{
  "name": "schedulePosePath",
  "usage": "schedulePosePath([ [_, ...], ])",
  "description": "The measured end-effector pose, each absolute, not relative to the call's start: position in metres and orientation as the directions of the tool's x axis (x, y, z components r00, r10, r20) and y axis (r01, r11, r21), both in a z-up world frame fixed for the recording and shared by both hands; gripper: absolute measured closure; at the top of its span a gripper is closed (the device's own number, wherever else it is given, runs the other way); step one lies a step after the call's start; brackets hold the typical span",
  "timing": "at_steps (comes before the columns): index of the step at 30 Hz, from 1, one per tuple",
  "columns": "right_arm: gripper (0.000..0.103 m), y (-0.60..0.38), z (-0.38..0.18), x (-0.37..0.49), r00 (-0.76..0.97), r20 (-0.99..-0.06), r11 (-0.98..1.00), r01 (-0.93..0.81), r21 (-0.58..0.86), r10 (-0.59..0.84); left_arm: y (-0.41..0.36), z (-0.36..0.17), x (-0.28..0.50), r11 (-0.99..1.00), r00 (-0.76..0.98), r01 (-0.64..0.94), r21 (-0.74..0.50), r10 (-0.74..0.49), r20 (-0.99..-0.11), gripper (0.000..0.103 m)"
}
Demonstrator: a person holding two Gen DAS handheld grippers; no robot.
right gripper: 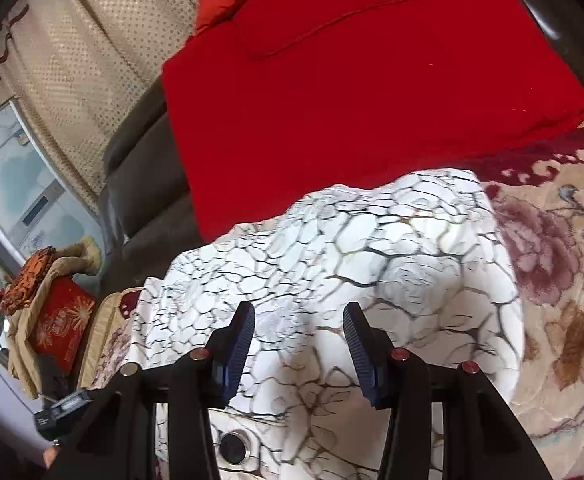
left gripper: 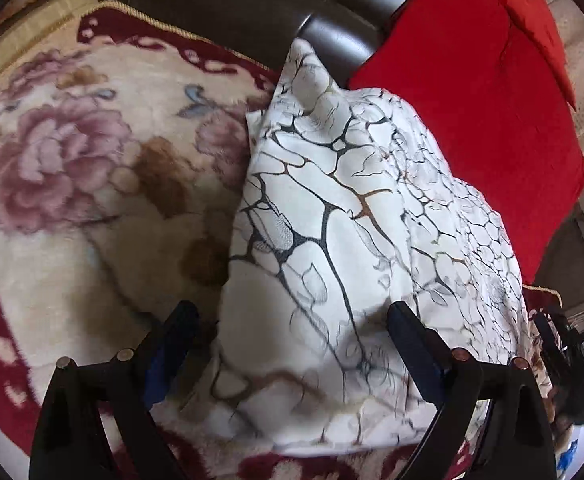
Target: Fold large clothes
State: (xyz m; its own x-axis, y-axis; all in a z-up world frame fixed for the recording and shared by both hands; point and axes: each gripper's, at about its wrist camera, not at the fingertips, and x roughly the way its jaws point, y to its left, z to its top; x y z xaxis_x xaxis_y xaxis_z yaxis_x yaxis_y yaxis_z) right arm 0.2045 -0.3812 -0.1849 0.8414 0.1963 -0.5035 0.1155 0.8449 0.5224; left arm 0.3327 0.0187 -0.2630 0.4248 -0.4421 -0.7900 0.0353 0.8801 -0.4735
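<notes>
The left gripper (left gripper: 292, 316) is hovering with jaws spread wide over the white garment (left gripper: 351, 220), gripping nothing. The right gripper (right gripper: 299, 316) is standing partly open above the same garment (right gripper: 371, 248), and nothing is sitting between its pads. The garment is lying bunched on the floral blanket (left gripper: 72, 160), its far edge beside the red cushion (right gripper: 351, 100).

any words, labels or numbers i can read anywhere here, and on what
No text reads clearly in either view.
Red box: gold print among firework patterns, too blurred to read.
White appliance panel: dark display strip, nothing legible.
White patterned garment, red cloth, floral blanket: no lettering.
</notes>
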Motion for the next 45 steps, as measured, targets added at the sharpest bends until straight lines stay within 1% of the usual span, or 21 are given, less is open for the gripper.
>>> schedulePosePath([
  [3, 0.052, -0.363, -0.183, 0.209, 0.832, -0.510, 0.870, 0.070, 0.488, 0.219, 0.014, -0.263, 0.340, 0.812, 0.432, 0.048, -0.581, -0.542, -0.721, 0.007],
  [7, 0.052, -0.351, -0.188, 0.215, 0.813, -0.544, 0.886, 0.081, 0.456, 0.206, 0.009, -0.263, 0.343, 0.770, 0.456, 0.086, -0.633, -0.595, -0.662, 0.009],
  [10, 0.052, -0.354, -0.190, 0.215, 0.814, -0.546, 0.880, 0.096, 0.465, 0.200, 0.017, -0.254, 0.341, 0.750, 0.523, 0.106, -0.653, -0.601, -0.604, 0.041],
  [13, 0.052, -0.360, -0.193, 0.214, 0.813, -0.551, 0.868, 0.123, 0.481, 0.190, 0.017, -0.249, 0.338, 0.771, 0.536, 0.136, -0.623, -0.585, -0.608, 0.044],
  [15, 0.052, -0.366, -0.196, 0.215, 0.806, -0.560, 0.853, 0.143, 0.502, 0.194, 0.014, -0.251, 0.341, 0.778, 0.529, 0.132, -0.614, -0.579, -0.620, 0.036],
  [17, 0.052, -0.370, -0.201, 0.217, 0.794, -0.576, 0.841, 0.167, 0.515, 0.195, 0.010, -0.261, 0.348, 0.763, 0.497, 0.101, -0.638, -0.594, -0.632, 0.007],
  [21, 0.052, -0.380, -0.207, 0.218, 0.782, -0.589, 0.815, 0.200, 0.544, 0.201, 0.002, -0.271, 0.355, 0.758, 0.481, 0.087, -0.646, -0.600, -0.640, 0.007],
  [22, 0.052, -0.382, -0.207, 0.218, 0.783, -0.588, 0.811, 0.203, 0.549, 0.202, 0.002, -0.270, 0.355, 0.754, 0.497, 0.089, -0.651, -0.600, -0.627, 0.012],
  [23, 0.052, -0.384, -0.207, 0.218, 0.784, -0.587, 0.809, 0.206, 0.551, 0.200, 0.000, -0.267, 0.354, 0.753, 0.513, 0.093, -0.651, -0.596, -0.617, 0.028],
  [25, 0.052, -0.387, -0.207, 0.216, 0.786, -0.586, 0.806, 0.210, 0.554, 0.198, 0.002, -0.264, 0.354, 0.773, 0.536, 0.116, -0.623, -0.577, -0.616, 0.046],
  [26, 0.052, -0.388, -0.208, 0.216, 0.784, -0.588, 0.804, 0.213, 0.555, 0.198, 0.000, -0.260, 0.351, 0.776, 0.540, 0.128, -0.618, -0.577, -0.612, 0.047],
  [28, 0.053, -0.390, -0.211, 0.217, 0.775, -0.599, 0.797, 0.225, 0.560, 0.202, -0.001, -0.260, 0.350, 0.768, 0.547, 0.128, -0.627, -0.582, -0.601, 0.047],
  [30, 0.053, -0.392, -0.214, 0.218, 0.767, -0.608, 0.791, 0.234, 0.565, 0.207, 0.000, -0.262, 0.354, 0.759, 0.540, 0.112, -0.642, -0.589, -0.602, 0.029],
  [31, 0.053, -0.392, -0.215, 0.218, 0.766, -0.607, 0.790, 0.234, 0.567, 0.210, 0.000, -0.268, 0.356, 0.732, 0.521, 0.096, -0.674, -0.614, -0.593, 0.012],
  [33, 0.054, -0.392, -0.214, 0.216, 0.768, -0.606, 0.791, 0.231, 0.567, 0.209, -0.001, -0.271, 0.358, 0.722, 0.518, 0.080, -0.687, -0.620, -0.590, 0.013],
  [34, 0.054, -0.393, -0.214, 0.216, 0.769, -0.604, 0.789, 0.230, 0.569, 0.211, -0.002, -0.270, 0.358, 0.730, 0.525, 0.083, -0.678, -0.611, -0.593, 0.019],
  [35, 0.054, -0.394, -0.213, 0.214, 0.773, -0.598, 0.786, 0.229, 0.575, 0.213, -0.002, -0.269, 0.358, 0.741, 0.535, 0.080, -0.667, -0.597, -0.598, 0.047],
  [36, 0.054, -0.398, -0.212, 0.212, 0.781, -0.588, 0.780, 0.228, 0.582, 0.210, -0.002, -0.267, 0.358, 0.751, 0.543, 0.081, -0.655, -0.585, -0.603, 0.053],
  [40, 0.054, -0.418, -0.206, 0.198, 0.813, -0.558, 0.764, 0.251, 0.595, 0.167, -0.008, -0.248, 0.344, 0.794, 0.602, 0.111, -0.598, -0.532, -0.595, 0.066],
  [43, 0.054, -0.433, -0.217, 0.197, 0.771, -0.623, 0.760, 0.326, 0.562, 0.131, -0.023, -0.221, 0.327, 0.834, 0.658, 0.176, -0.523, -0.495, -0.568, 0.072],
  [45, 0.065, -0.444, -0.226, 0.196, 0.759, -0.631, 0.727, 0.340, 0.597, 0.164, -0.039, -0.197, 0.316, 0.842, 0.680, 0.231, -0.487, -0.498, -0.539, 0.074],
])
